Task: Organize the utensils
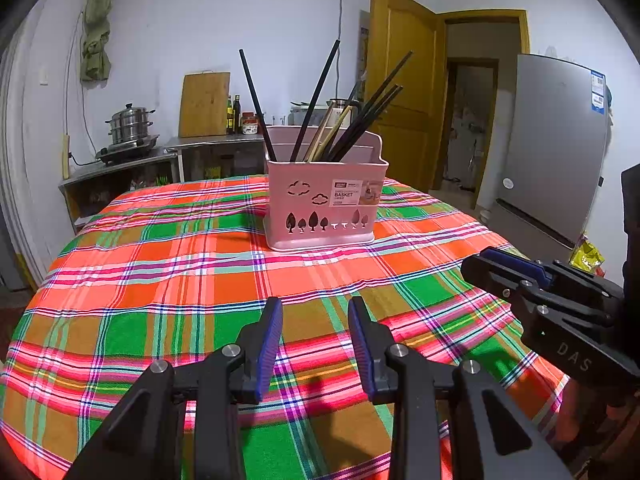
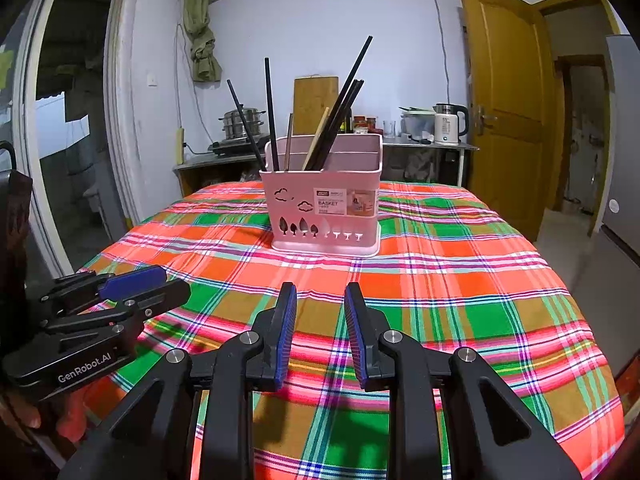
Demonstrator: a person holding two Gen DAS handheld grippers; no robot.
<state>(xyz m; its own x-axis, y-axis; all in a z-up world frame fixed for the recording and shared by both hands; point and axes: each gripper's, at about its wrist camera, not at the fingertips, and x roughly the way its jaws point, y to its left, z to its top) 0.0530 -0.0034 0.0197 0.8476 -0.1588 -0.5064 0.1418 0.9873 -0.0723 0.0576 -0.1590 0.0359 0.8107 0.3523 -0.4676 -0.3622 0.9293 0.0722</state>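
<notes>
A pink plastic utensil basket (image 1: 320,204) stands upright near the far side of the plaid-covered table (image 1: 168,280); it also shows in the right wrist view (image 2: 324,212). Several black chopsticks (image 1: 316,100) and a few wooden ones (image 1: 328,132) stand in it, leaning outward. My left gripper (image 1: 315,306) is open and empty, low over the cloth well short of the basket. My right gripper (image 2: 320,292) is open and empty, likewise short of the basket. Each gripper shows at the edge of the other's view, the right one (image 1: 520,276) and the left one (image 2: 132,284).
A counter with a steamer pot (image 1: 130,124), a cutting board (image 1: 204,104) and bottles stands against the back wall. A kettle (image 2: 450,124) sits on the counter. A grey fridge (image 1: 556,148) and a yellow door (image 2: 504,100) are at the right.
</notes>
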